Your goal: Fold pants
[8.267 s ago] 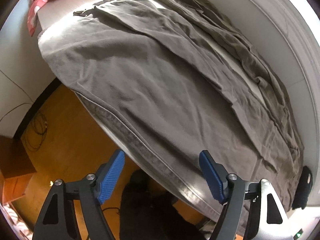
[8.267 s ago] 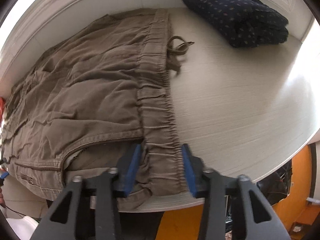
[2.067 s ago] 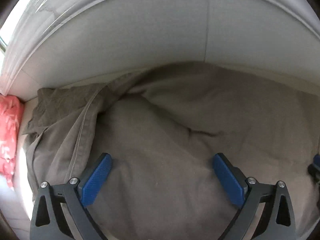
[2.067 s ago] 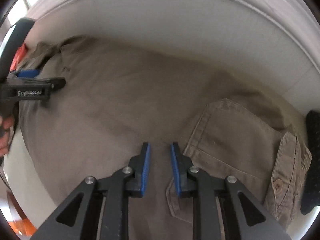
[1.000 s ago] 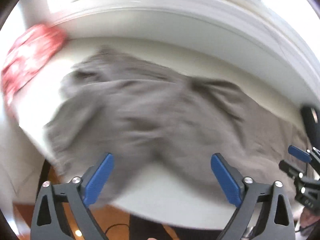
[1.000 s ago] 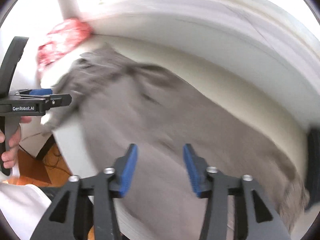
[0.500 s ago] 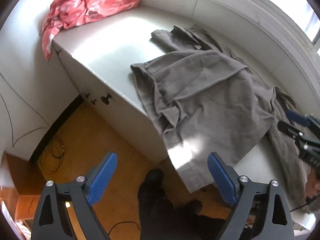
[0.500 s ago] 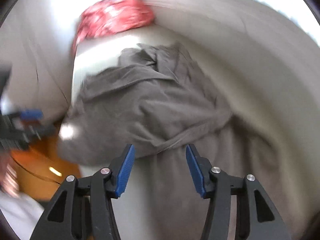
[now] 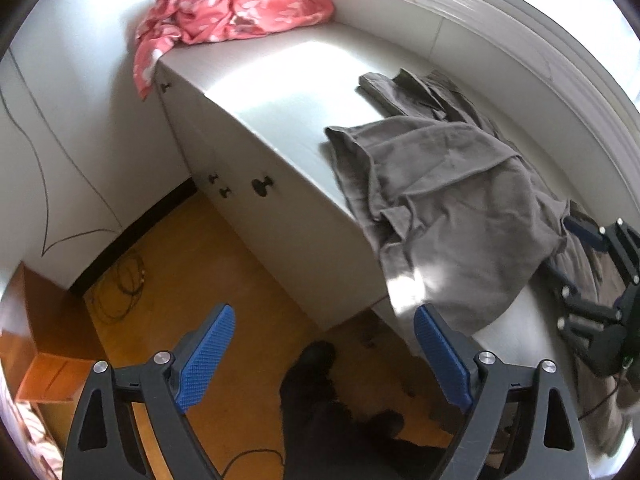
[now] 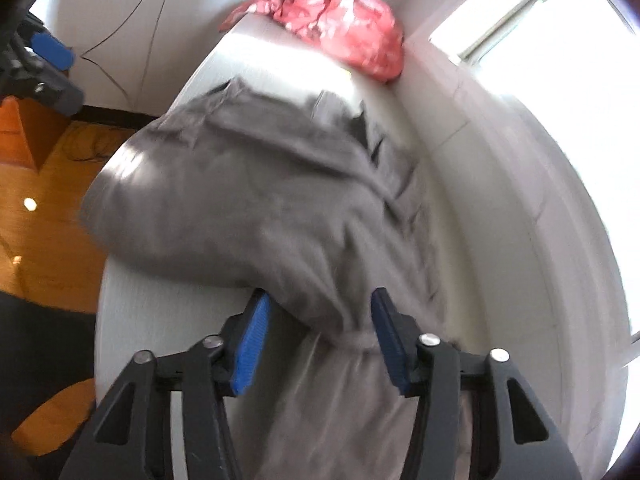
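Pants overhung the desk; your right gripper was closing around loose cloth, left gripper released; pulling could drag them off.

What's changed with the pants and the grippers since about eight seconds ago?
The pants, then spread flat, now lie bunched, one corner hanging over the counter edge. The right gripper, then clamped on the waistband, is closing around a fold. The left gripper remains open, empty. The pink cloth stayed.
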